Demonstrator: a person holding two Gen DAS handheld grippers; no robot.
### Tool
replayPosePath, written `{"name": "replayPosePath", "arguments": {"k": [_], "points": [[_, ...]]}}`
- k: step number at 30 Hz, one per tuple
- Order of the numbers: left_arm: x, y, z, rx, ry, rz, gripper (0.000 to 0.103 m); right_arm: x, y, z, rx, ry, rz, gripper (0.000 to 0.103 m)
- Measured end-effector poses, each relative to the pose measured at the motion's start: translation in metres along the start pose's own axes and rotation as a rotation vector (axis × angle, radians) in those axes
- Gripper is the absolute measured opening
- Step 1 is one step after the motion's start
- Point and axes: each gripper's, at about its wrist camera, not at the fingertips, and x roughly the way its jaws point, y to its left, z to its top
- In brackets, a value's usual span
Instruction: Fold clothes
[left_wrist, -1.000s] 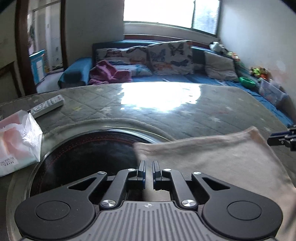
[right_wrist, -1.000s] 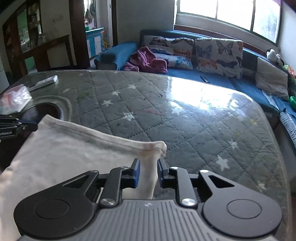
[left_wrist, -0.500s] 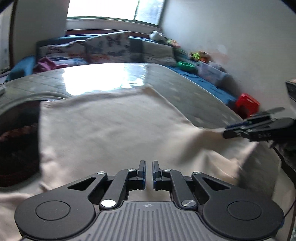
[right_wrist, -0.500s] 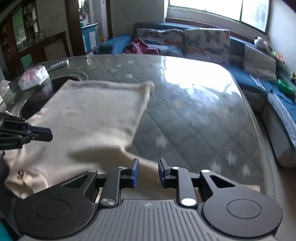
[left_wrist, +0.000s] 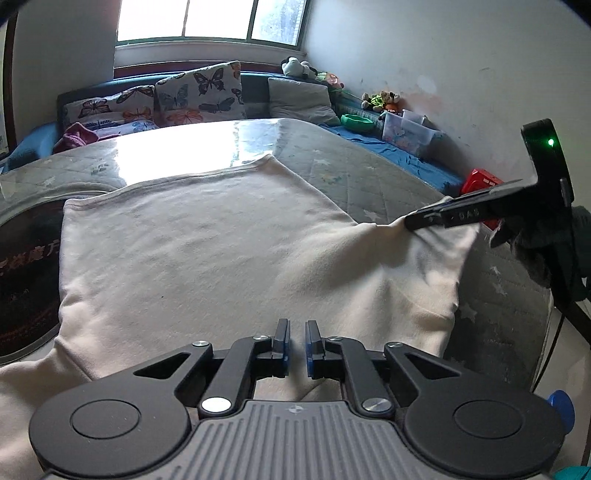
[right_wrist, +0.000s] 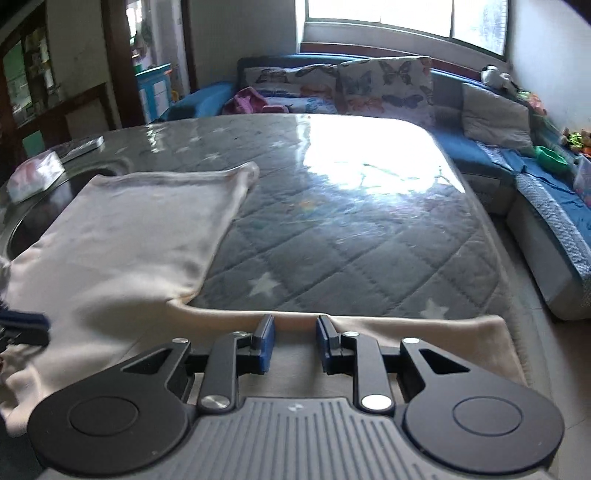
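Now the cream-white cotton garment (left_wrist: 207, 251) lies spread over the grey quilted, star-patterned table top (right_wrist: 351, 240), and this is the main change. One second ago both grippers were at its far edge, and only a small part of the fabric showed; since then they have drawn back toward the near side, and the cloth was laid out behind them. The far hem rests flat, with its left part over the dark round inset (left_wrist: 26, 266) of the table. The left gripper (left_wrist: 295, 343) has its fingers almost together, with only a thin slit, and the fabric gathers toward them, so I judge that it pinches the near edge. The right gripper (right_wrist: 291, 343) has its jaws wider apart, but in the left wrist view the cloth rises in tight wrinkles up to its tip, so it seems to grip a thicker fold. The spreading step looks nearly done; the near corner at the right is not yet flat.
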Motion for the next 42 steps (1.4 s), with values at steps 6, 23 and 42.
{"name": "replayPosePath", "arguments": {"k": [6, 23, 42], "points": [[-0.001, -0.002, -0.001, 0.021, -0.001, 0.0, 0.014, -0.018, -0.02, -0.015, 0.035, -0.006, -0.06, 0.025], [0.0, -0.033, 0.011, 0.078, -0.018, -0.059, 0.016, -0.033, -0.038, -0.03, 0.108, -0.034, -0.091, 0.028], [0.022, -0.085, 0.005, 0.188, -0.004, -0.173, 0.016, -0.06, 0.013, -0.041, -0.009, -0.061, 0.032, 0.037]]}}
